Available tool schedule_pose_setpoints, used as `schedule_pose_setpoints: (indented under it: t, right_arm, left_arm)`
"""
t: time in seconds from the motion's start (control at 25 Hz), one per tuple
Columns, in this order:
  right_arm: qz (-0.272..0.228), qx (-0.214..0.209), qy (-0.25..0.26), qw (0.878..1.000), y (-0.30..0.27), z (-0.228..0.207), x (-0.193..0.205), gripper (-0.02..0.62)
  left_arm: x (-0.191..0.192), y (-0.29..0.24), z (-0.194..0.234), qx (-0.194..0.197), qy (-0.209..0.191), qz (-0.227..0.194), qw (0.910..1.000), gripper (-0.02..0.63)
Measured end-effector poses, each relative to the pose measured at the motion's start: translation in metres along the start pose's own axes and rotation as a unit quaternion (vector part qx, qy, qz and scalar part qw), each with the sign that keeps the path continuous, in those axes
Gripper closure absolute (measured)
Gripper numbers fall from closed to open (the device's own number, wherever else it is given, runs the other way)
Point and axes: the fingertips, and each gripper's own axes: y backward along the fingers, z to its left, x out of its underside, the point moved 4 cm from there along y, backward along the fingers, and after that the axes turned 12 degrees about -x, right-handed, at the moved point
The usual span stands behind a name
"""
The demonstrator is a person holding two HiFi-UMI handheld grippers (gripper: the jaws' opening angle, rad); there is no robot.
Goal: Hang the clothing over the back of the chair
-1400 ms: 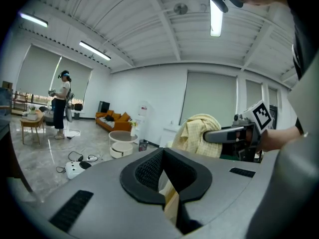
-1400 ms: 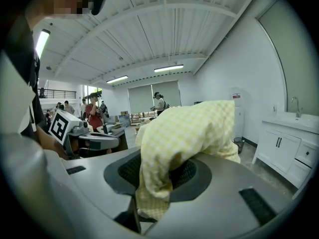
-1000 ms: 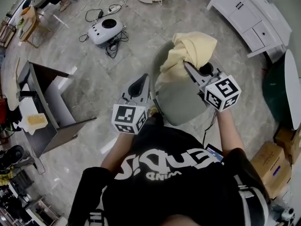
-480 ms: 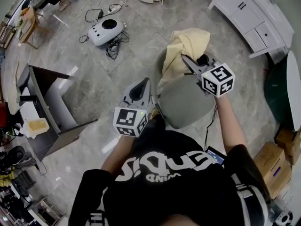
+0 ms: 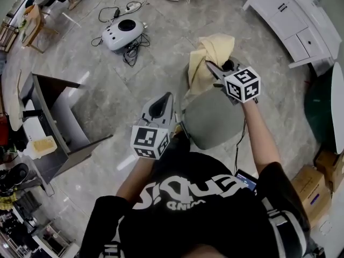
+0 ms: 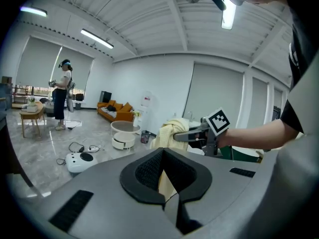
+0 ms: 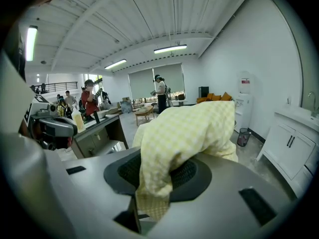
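Observation:
A pale yellow checked garment [image 5: 214, 50] hangs bunched from my right gripper [image 5: 209, 65], which is shut on a fold of it above the far edge of the grey chair [image 5: 212, 120]. Along the right gripper's own jaws, the garment [image 7: 185, 133] fills the hollow between the pads and spills toward the camera. My left gripper [image 5: 167, 97] hovers near the chair's left side, shut, with nothing in it. From the left gripper view the garment [image 6: 171, 131] droops from the right gripper [image 6: 185, 135] straight ahead.
A white floor device [image 5: 125, 32] with cables lies beyond on the stone floor. A dark desk [image 5: 59, 125] stands at the left and white cabinets [image 5: 290, 18] at the upper right. Cardboard boxes [image 5: 310, 184] sit at the right. People stand far off in the room.
My right gripper has carried the garment away from me and lower, toward the far edge of the chair. The left gripper has shifted only a little.

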Motion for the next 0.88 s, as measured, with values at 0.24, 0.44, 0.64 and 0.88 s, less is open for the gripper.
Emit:
schedule_pose_setpoints:
  t: [0.24, 0.44, 0.64, 0.88]
  right_arm:
    - [0.034, -0.007, -0.016, 0.999, -0.031, -0.017, 0.023, 0.476]
    - [0.058, -0.006, -0.039, 0.998, -0.048, -0.032, 0.047, 0.476]
    - [0.082, -0.005, -0.049, 0.995, -0.059, -0.048, 0.065, 0.476]
    - [0.132, -0.011, -0.053, 0.99, -0.07, -0.06, 0.085, 0.476]
  left_arm:
    - [0.006, -0.007, 0.009, -0.004, 0.004, 0.011, 0.9999, 0.592]
    - [0.009, -0.012, 0.02, -0.007, 0.003, 0.019, 0.9998, 0.592]
    - [0.016, -0.016, 0.027, -0.007, 0.005, 0.03, 0.9995, 0.592]
    - [0.022, -0.023, 0.025, -0.003, 0.006, 0.04, 0.9992, 0.592]
